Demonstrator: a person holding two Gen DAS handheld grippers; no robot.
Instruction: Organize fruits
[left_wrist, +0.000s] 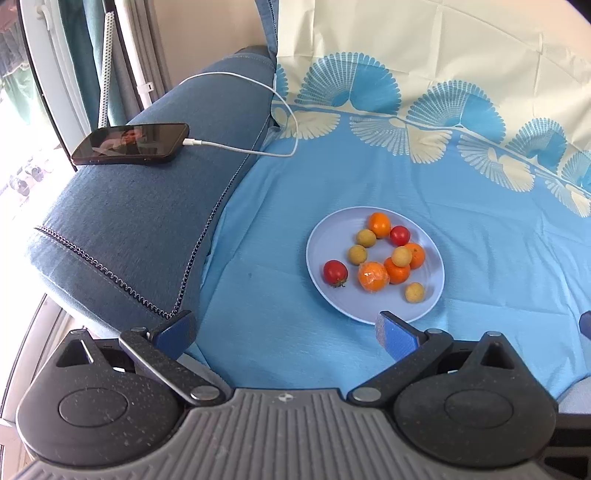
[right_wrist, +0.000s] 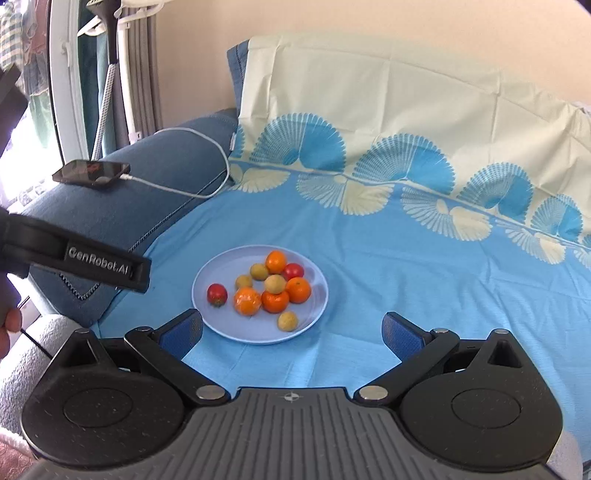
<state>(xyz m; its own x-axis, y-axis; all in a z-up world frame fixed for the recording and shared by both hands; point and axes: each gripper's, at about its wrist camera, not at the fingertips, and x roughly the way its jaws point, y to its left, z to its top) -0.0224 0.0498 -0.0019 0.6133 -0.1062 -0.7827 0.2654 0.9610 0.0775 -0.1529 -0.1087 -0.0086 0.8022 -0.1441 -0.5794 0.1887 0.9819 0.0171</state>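
Blue sheet (right_wrist: 369, 258) over a sofa; both grippers hover above it, nothing held; left gripper (left_wrist: 286, 332) fingers wide apart, right gripper (right_wrist: 291, 332) fingers wide apart too; plate (right_wrist: 207, 295) just ahead w/ oranges, tomatoes, small yellow fruits mixed; sorting looks unstarted or between picks; next: drop onto one fruit, e.g. lone tomato (right_wrist: 217, 294), w/o nudging neighbours.

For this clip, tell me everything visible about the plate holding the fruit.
The round pale blue plate, smooth and plastic-looking with a shallow raised rim, lies flat on the light blue patterned cloth beside the blue sofa armrest. It carries four orange mandarins, two red tomatoes and four small yellowish-tan round fruits, mostly clustered near its middle, one tomato apart. Neither gripper touches it.
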